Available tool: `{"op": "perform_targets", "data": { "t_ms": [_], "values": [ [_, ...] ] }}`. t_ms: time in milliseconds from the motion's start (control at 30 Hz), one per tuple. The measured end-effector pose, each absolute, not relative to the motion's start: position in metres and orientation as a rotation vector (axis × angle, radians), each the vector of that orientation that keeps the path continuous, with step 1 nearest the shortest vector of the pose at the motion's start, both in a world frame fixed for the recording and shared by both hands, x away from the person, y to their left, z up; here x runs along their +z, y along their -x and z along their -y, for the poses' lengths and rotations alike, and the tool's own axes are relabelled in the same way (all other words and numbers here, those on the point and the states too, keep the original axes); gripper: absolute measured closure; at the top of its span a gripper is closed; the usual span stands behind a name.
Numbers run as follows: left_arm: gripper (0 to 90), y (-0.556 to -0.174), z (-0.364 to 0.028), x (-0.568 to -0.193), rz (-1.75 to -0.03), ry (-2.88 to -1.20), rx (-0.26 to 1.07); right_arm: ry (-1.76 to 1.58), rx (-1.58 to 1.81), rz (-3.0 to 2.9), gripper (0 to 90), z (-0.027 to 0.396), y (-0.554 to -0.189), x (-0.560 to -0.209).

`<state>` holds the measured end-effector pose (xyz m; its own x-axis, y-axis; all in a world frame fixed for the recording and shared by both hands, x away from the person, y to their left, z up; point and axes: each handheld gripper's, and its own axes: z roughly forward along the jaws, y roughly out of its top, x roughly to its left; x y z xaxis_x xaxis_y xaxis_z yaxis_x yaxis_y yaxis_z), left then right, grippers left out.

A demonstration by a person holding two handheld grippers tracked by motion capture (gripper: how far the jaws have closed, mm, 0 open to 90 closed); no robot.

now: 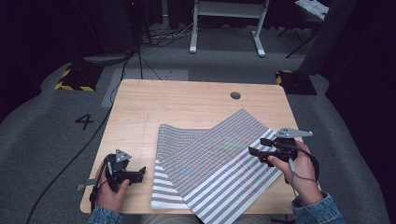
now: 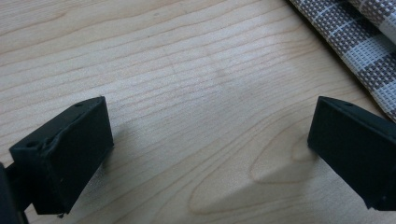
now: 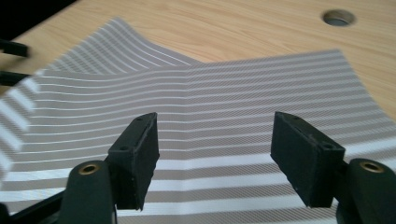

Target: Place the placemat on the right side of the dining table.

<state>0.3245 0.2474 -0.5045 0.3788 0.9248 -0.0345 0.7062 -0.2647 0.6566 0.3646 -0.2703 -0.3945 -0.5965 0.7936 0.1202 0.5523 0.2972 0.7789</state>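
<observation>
From the high view I have the striped placemat (image 1: 219,163) lying on the near right part of the counter (image 1: 187,100), folded crookedly so that one layer sits skewed across the other and a corner sticks out toward the far right. My left tool (image 1: 140,173) rests low on the bare wood just left of the mat's near edge, apart from it. My right tool (image 1: 258,147) hangs over the mat's right side, tips pointing left across the cloth, with nothing in its grip.

In the left gripper view, the left tool (image 2: 210,140) has its jaws spread wide with only wood grain between them. The woven edge of the mat (image 2: 359,42) crosses the upper right corner, near but not touching.

In the right gripper view, the right tool (image 3: 215,154) is spread too, and the stripes run unbroken through the gap, so it pinches nothing. The mat (image 3: 201,93) shows a crease down its middle, and its far left part lifts in a gentle curve off the counter. A round cable hole (image 3: 338,17) sits in the wood beyond.

My reading is that I am between grasps in folding or squaring up this mat: the cloth is free and both tools are unloaded. The next move calls for choosing an edge or corner of the skewed top layer, bringing a spread tool down flat enough to get one jaw under the fabric, and pinching only that layer. I would keep the left tool ready to pin the near edge so the mat does not slide.
</observation>
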Motion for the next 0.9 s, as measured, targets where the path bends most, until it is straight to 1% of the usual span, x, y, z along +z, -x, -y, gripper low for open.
{"op": "perform_targets", "data": {
  "t_ms": [67,133,167,267,367,467,567,800,833,867,900],
  "values": [
    [0.2,-0.325,-0.247,-0.504,-1.398,-2.054,0.484,-1.233,1.170,-2.275,31.8,0.273,-0.367,-0.397],
    [0.2,-0.325,-0.247,-0.504,-1.398,-2.055,0.484,-1.277,1.123,-2.257,31.2,0.282,-0.372,-0.403],
    [0.2,-0.325,-0.247,-0.504,-1.398,-2.054,0.484,-1.319,1.060,-2.231,30.9,0.293,-0.377,-0.411],
    [0.2,-0.325,-0.247,-0.504,-1.398,-2.054,0.484,-1.354,1.004,-2.207,30.5,0.302,-0.381,-0.418],
    [0.2,-0.325,-0.247,-0.504,-1.398,-2.055,0.483,-1.466,0.901,-2.165,29.2,0.322,-0.387,-0.436],
    [0.2,-0.325,-0.247,-0.504,-1.398,-2.054,0.484,-1.499,0.856,-2.155,29.0,0.329,-0.388,-0.444],
    [0.2,-0.325,-0.247,-0.505,-1.398,-2.054,0.484,-1.566,0.799,-2.134,28.5,0.343,-0.389,-0.459],
    [0.2,-0.325,-0.247,-0.505,-1.397,-2.053,0.483,-1.599,0.760,-2.159,26.7,0.347,-0.385,-0.479],
    [0.2,-0.325,-0.247,-0.505,-1.399,-2.054,0.484,-1.605,0.762,-2.155,27.2,0.346,-0.384,-0.481],
    [0.2,-0.325,-0.247,-0.505,-1.398,-2.054,0.484,-1.608,0.762,-2.156,33.1,0.345,-0.383,-0.483],
    [0.2,-0.325,-0.247,-0.504,-1.398,-2.054,0.484,-1.608,0.762,-2.156,33.1,0.345,-0.383,-0.483]
  ]
}}
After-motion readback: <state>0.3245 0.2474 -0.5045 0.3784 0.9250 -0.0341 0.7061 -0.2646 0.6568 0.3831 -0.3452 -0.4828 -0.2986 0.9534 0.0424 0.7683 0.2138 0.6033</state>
